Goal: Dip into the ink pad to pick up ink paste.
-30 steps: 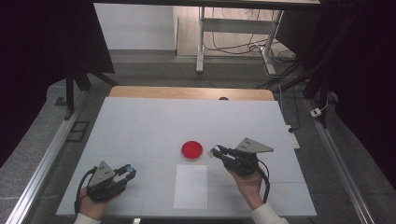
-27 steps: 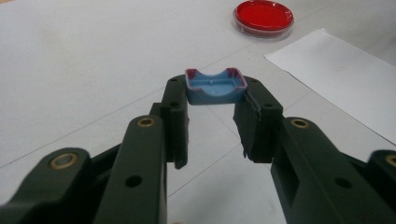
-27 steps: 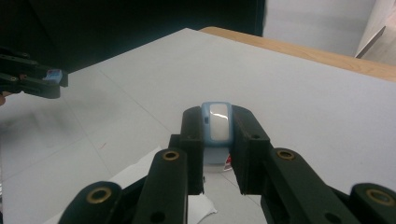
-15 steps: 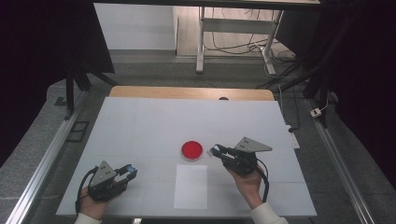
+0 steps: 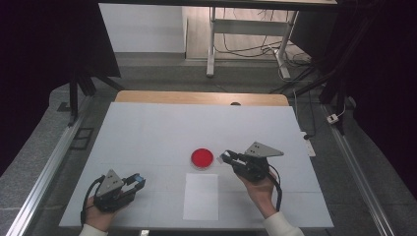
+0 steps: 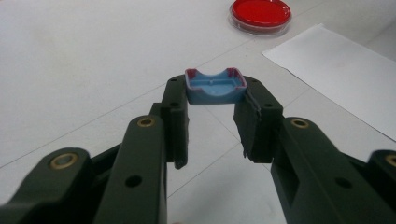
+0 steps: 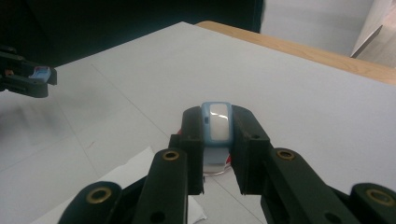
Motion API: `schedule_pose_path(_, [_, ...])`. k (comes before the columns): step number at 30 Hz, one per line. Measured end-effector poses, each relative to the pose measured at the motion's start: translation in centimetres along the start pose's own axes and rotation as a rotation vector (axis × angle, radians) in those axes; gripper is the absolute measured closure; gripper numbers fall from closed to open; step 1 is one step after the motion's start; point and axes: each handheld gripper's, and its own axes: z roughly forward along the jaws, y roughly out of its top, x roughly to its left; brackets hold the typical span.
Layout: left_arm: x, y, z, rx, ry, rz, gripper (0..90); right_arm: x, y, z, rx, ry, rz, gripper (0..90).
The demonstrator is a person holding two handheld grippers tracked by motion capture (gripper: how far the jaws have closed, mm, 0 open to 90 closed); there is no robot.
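Blue cap clamped in left tool; red dish, paper lie nearby.

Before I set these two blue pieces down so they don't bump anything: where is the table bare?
The far half of the table, between the wooden edge and the red dish, is bare, as is the strip left of the dish. It is crowded near the middle: dish, paper and right gripper sit close together. The left gripper holds its piece near the front left.

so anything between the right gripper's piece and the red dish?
Nothing visible. The right gripper, shut on a pale blue piece, sits just right of the red dish with bare table between. The white sheet lies nearer the person, off that line.
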Motion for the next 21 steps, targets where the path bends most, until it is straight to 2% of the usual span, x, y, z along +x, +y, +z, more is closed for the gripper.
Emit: schedule_pose_path(21, [-0.1, 0.0, 0.3, 0.008, -0.003, 0.007, 65.7, -0.3, 0.8, 2.9, 0.05, 0.014, -0.026, 75.5])
